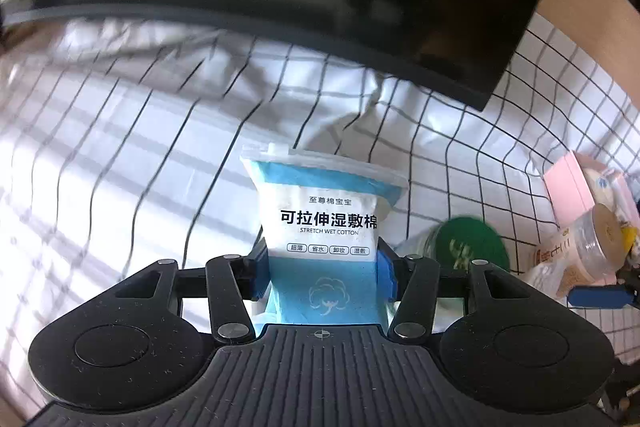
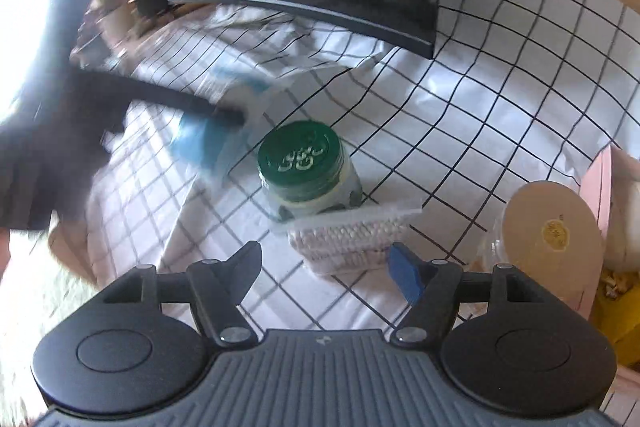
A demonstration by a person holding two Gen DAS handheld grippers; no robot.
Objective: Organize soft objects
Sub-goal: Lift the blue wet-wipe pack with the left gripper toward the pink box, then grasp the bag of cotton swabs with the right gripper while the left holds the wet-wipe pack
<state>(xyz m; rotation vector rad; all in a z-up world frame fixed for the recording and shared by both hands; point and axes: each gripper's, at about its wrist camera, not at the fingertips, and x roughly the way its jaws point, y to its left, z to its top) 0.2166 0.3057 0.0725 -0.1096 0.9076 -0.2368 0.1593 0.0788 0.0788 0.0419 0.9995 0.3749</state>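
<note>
Blue pads of the left gripper [image 1: 324,273] press both sides of the cotton pad bag [image 1: 324,223] at lower centre of the frame – it is gripped. The right gripper [image 2: 326,277] stands open, empty – the swab pack [image 2: 352,237] lies just beyond its fingertips, before the green-lidded jar [image 2: 306,163].

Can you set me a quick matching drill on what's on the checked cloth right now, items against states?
Items:
1. cotton pad bag
2. green-lidded jar
3. cotton swab pack
4. tan-lidded jar

States:
A. standing just behind the swab pack
B. clamped in the left gripper
C. at the right, by the pink box
D. lying ahead of the open right gripper

Pairs: 1-B, 2-A, 3-D, 4-C
</note>
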